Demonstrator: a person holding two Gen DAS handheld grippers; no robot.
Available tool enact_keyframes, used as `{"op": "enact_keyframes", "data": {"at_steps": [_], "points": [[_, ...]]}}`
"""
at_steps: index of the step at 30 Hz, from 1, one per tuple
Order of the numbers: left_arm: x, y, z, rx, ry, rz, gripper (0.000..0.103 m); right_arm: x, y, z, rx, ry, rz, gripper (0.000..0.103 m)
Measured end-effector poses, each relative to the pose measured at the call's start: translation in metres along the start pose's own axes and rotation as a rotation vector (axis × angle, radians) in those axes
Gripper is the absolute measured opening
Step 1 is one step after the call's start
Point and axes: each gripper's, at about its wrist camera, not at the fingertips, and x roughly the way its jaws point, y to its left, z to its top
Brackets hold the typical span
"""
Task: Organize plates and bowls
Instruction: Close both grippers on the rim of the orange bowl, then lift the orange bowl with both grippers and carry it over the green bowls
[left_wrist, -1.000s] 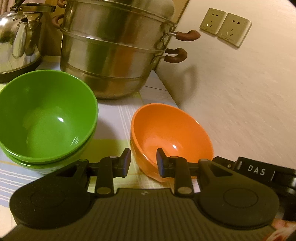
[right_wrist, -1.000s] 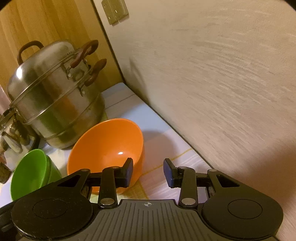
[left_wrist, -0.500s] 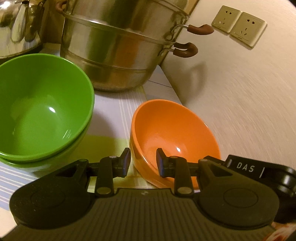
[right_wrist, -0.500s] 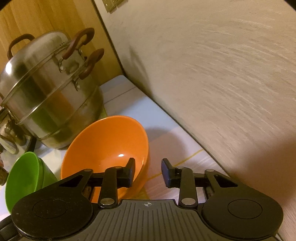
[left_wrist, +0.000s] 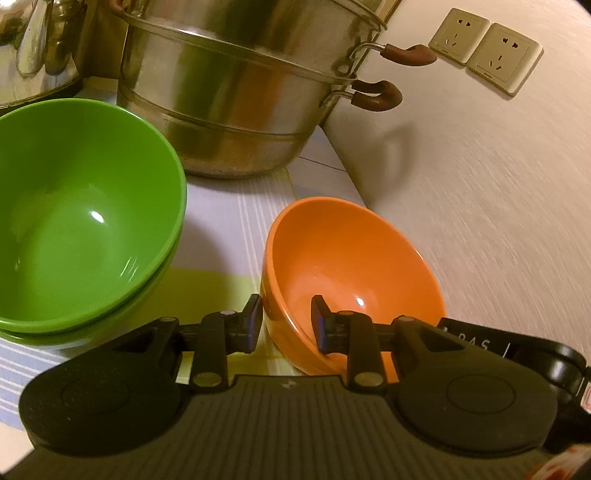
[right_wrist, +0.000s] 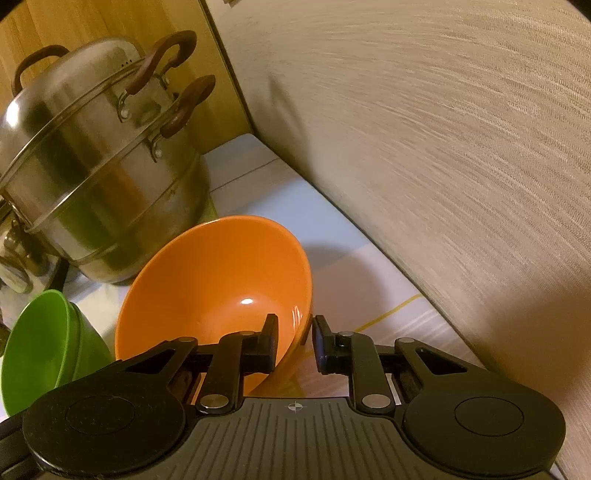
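Straddling the orange bowl's (left_wrist: 351, 269) rim, both tools sit parted: left tool (left_wrist: 286, 325) at lower centre, right tool (right_wrist: 294, 345) likewise. Green bowls (left_wrist: 81, 225) stack at left on the desk (left_wrist: 225, 221).

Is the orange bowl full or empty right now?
Empty. The orange bowl shows a bare glossy inside with only a light glint in both wrist views; the right gripper straddles its rim.
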Motion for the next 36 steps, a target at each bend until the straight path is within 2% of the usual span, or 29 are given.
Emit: {"op": "enact_keyframes", "data": {"at_steps": [11,18,29,36], "points": [[-0.002,0.000,0.001,-0.002,0.013,-0.006,0.021,-0.004,0.003,0.001,-0.017,-0.002,-0.015,0.017],[-0.015,-0.002,0.004,-0.003,-0.007,-0.017,0.019,-0.022,0.010,0.001,-0.050,-0.047,-0.009,0.016],[-0.047,-0.010,0.011,0.013,-0.029,-0.047,0.017,-0.061,0.019,0.003,-0.055,-0.108,0.004,0.015],[-0.080,-0.007,0.018,0.019,-0.053,-0.029,0.017,-0.083,0.033,-0.002,-0.054,-0.123,0.033,0.015]]}}
